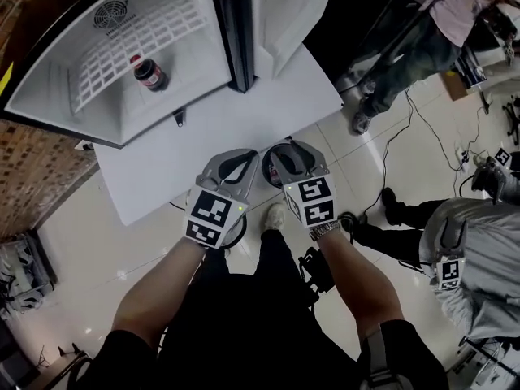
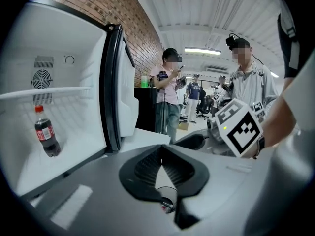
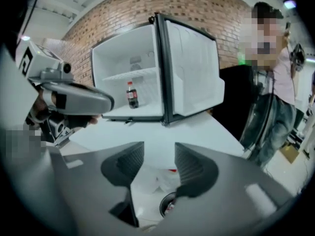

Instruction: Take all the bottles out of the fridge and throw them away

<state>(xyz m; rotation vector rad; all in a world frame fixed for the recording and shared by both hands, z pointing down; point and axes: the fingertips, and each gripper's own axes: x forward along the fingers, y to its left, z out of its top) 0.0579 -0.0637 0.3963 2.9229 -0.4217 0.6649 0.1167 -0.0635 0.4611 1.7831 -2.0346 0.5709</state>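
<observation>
Tongs of the left hand (image 2: 160, 150) closed tip to tip, ribbed black pads meeting at a point, nothing gripped. Tongs of the right hand (image 3: 159, 150) parted to a middling gap, empty; only white tabletop (image 3: 147, 132) and the rim of a round dark bin (image 3: 164, 205) visible through that gap.

Both side by side at the centre of the head view, each topped by a marker cube, left (image 1: 213, 216) and right (image 1: 315, 200). Black-and-white square patterns on the cube faces, no letters or numbers. Small green light lit on the left cube.

Beyond the tips, toward the upper left of the head view: white fridge (image 1: 191, 59) with its door (image 1: 276, 15) swung wide, standing on the tabletop. Inside, one bottle (image 1: 149, 73) upright on the fridge floor, well apart from both tongs. Dark drink, red cap, red label with pale script too small to read. Same bottle at the left edge of the left gripper view (image 2: 47, 137), under a white shelf (image 2: 44, 92) and a round fan grille (image 2: 42, 78) on the back wall; near upper centre of the right gripper view (image 3: 131, 94).

Brick wall (image 3: 162, 4) behind the fridge. Further right, two bystanders: person in a pink top (image 2: 170, 82), person in a grey top (image 2: 246, 80). Pale tiled floor (image 1: 106, 242) with cables at the right of the head view.
</observation>
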